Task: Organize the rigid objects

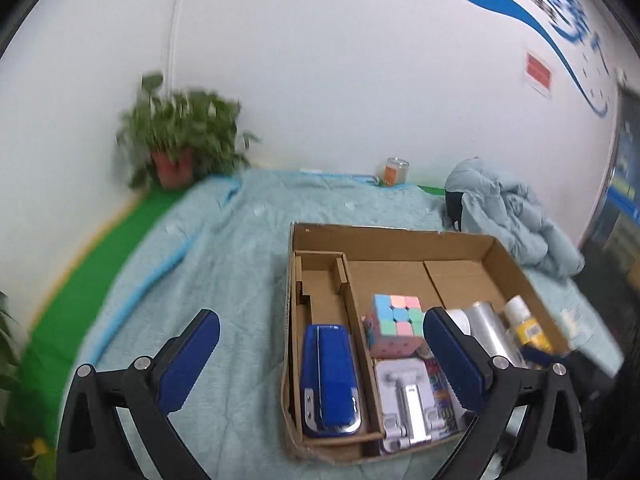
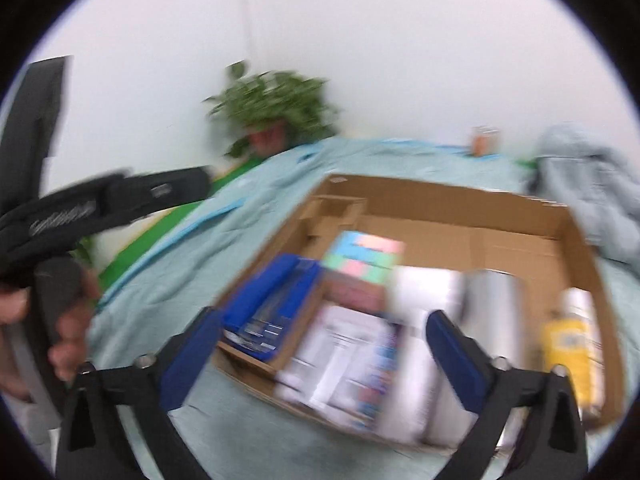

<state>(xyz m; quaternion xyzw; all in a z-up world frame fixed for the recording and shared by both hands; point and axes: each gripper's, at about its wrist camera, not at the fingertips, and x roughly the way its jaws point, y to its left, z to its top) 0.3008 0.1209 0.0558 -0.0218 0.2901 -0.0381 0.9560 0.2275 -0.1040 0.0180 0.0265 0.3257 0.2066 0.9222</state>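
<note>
Left gripper (image 1: 321, 354) has its jaws spread wide, nothing between the pads; same for the right gripper (image 2: 323, 354), wide apart and empty.

The cardboard box (image 1: 400, 234) sits on a pale teal cloth (image 1: 224, 280). Blue stapler (image 1: 330, 380) lies in the narrow left compartment, walled off by a cardboard divider. In the main bay, the pastel cube (image 1: 398, 318) sits on a pink item just behind a white stand (image 1: 406, 392); a silver roll (image 1: 486, 328) and a yellow-labelled bottle (image 1: 528, 328) lie toward the right wall. The back half of the box floor is bare – open room there. The cloth left of the box is bare too.

The left wrist view is sharp. It shows a green strip (image 1: 100, 280) along the cloth's left edge, a potted plant (image 1: 180, 140), a jar (image 1: 394, 170) against the wall and a bundled light-blue jacket (image 1: 508, 216) by the box's far right corner.

The right wrist view is blurred – same box contents, less detail. Only it shows a hand (image 2: 60, 320) gripping a black handle at the left edge.
</note>
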